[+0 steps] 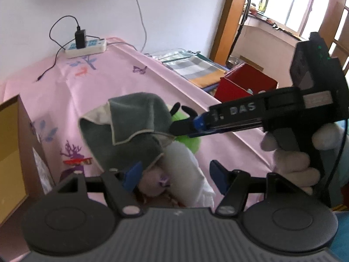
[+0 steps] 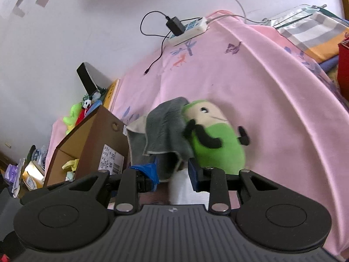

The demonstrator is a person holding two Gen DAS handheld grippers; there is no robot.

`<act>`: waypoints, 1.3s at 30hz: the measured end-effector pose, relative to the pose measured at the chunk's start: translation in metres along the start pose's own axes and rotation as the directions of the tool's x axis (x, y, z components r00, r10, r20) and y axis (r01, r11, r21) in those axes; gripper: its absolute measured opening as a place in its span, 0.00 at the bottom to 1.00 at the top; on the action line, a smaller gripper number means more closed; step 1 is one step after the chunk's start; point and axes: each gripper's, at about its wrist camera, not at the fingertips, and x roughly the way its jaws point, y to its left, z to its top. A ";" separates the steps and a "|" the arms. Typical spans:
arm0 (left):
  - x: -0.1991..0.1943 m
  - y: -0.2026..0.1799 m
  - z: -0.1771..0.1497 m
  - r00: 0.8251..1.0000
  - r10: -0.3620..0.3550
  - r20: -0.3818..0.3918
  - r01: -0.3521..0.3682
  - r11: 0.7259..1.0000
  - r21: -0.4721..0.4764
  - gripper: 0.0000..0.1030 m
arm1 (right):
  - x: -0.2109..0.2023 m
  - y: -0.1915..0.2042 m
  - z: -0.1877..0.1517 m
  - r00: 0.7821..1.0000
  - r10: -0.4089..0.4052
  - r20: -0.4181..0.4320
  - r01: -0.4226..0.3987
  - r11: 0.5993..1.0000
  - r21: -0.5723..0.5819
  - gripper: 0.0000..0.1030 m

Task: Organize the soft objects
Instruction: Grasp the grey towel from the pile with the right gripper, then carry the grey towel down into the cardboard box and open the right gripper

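Note:
A grey cloth (image 1: 128, 131) lies bunched on the pink bedsheet (image 1: 91, 83), draped over a green plush toy (image 1: 187, 139) and a white soft object (image 1: 187, 170). My left gripper (image 1: 176, 176) is open, its blue pads on either side of the white object. In the right wrist view the grey cloth (image 2: 165, 128) covers the head of the green plush (image 2: 216, 137). My right gripper (image 2: 172, 172) has its jaws around the cloth's lower edge and a white object (image 2: 178, 187). It also shows in the left wrist view (image 1: 185, 126), reaching in from the right to the cloth.
A brown cardboard box (image 2: 91, 144) with small items stands left of the pile, also at the left wrist view's edge (image 1: 13, 152). A power strip (image 1: 86, 48) with charger lies at the back. A red box (image 1: 244, 83) and folded fabrics (image 1: 196, 67) are right.

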 end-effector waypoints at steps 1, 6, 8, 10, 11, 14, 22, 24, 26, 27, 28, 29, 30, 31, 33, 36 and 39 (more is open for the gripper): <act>0.002 0.000 0.002 1.000 0.010 0.005 -0.010 1.000 -0.011 0.65 | -0.002 -0.003 0.002 1.000 0.006 0.005 -0.006 1.000 0.003 0.14; 0.006 0.014 0.017 0.997 0.060 0.058 -0.055 0.995 -0.087 0.66 | -0.008 -0.009 0.020 0.994 0.093 0.052 -0.094 0.995 0.024 0.14; 0.010 0.025 0.021 0.994 0.091 0.065 -0.082 0.987 -0.139 0.66 | -0.005 -0.006 0.030 0.992 0.108 0.070 -0.109 0.994 0.004 0.14; 0.016 0.038 0.024 0.993 0.098 0.060 -0.084 0.975 -0.206 0.68 | 0.001 -0.004 0.040 0.990 0.119 0.074 -0.119 0.993 -0.005 0.14; 0.021 0.046 0.024 0.993 0.105 0.048 -0.090 0.964 -0.249 0.68 | 0.004 -0.005 0.044 0.990 0.122 0.077 -0.122 0.993 -0.007 0.14; 0.033 0.060 0.023 0.991 0.131 0.018 -0.119 0.939 -0.322 0.68 | 0.021 -0.005 0.055 0.994 0.097 0.059 -0.095 0.995 -0.022 0.14; 0.056 0.072 0.021 0.988 0.156 -0.003 -0.145 0.913 -0.381 0.69 | 0.057 -0.003 0.063 0.993 0.107 -0.052 -0.110 0.992 -0.059 0.11; 0.058 0.070 0.022 0.987 0.158 0.003 -0.145 0.915 -0.377 0.69 | 0.057 -0.001 0.063 0.990 0.126 -0.063 -0.131 0.989 -0.076 0.10; 0.058 0.066 0.024 0.987 0.159 0.016 -0.143 0.921 -0.362 0.57 | 0.056 -0.001 0.062 0.988 0.143 -0.065 -0.148 0.985 -0.084 0.09; 0.058 0.064 0.026 0.986 0.163 0.017 -0.147 0.925 -0.350 0.54 | 0.057 -0.001 0.061 0.986 0.148 -0.075 -0.154 0.984 -0.090 0.08; 0.058 0.062 0.027 0.986 0.165 0.019 -0.149 0.929 -0.339 0.47 | 0.057 -0.001 0.060 0.985 0.151 -0.079 -0.158 0.983 -0.094 0.08; 0.056 0.060 0.028 0.987 0.158 0.026 -0.141 0.934 -0.328 0.40 | 0.055 -0.001 0.058 0.983 0.163 -0.080 -0.170 0.981 -0.096 0.07; 0.056 0.059 0.028 0.988 0.154 0.031 -0.136 0.937 -0.323 0.39 | 0.054 -0.002 0.056 0.980 0.182 -0.083 -0.190 0.978 -0.092 0.07; 0.054 0.057 0.029 0.988 0.152 0.037 -0.132 0.938 -0.319 0.35 | 0.052 -0.002 0.055 0.976 0.201 -0.087 -0.208 0.974 -0.084 0.06; 0.051 0.056 0.028 0.991 0.120 0.056 -0.096 0.944 -0.316 0.21 | 0.050 -0.005 0.054 0.967 0.236 -0.100 -0.242 0.969 -0.058 0.06; 0.050 0.054 0.028 0.993 0.096 0.071 -0.069 0.947 -0.313 0.19 | 0.049 -0.008 0.055 0.955 0.278 -0.108 -0.280 0.960 -0.003 0.06; 0.046 0.051 0.029 0.993 0.074 0.093 -0.042 0.951 -0.307 0.16 | 0.047 -0.012 0.056 0.945 0.309 -0.103 -0.305 0.951 0.053 0.06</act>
